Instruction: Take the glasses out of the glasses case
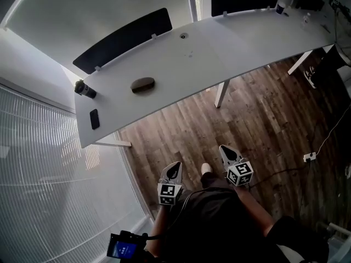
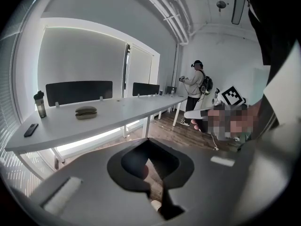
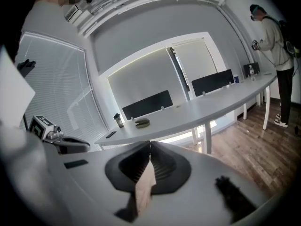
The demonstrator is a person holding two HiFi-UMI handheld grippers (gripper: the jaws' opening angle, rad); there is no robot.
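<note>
Room bkgd: long curved white table (image 1: 236,37) w/ white legs (image 1: 221,93) on dark wood-plank floor (image 1: 263,125); black divider panels (image 1: 123,40) along far edge; slatted blinds (image 1: 38,163) at left; edge-lit white wall panel (image 2: 80,55) behind; ceiling pipes (image 2: 162,6) overhead.

the glasses case (image 1: 142,84) is a dark, olive-brown oval clamshell. it is closed, and a seam between its two halves runs around its side. it lies flat on the white desk (image 1: 219,43), toward the desk's left end in the head view and about midway across the desk's depth, with its long side roughly along the desk. bare desk surface surrounds it.
</note>
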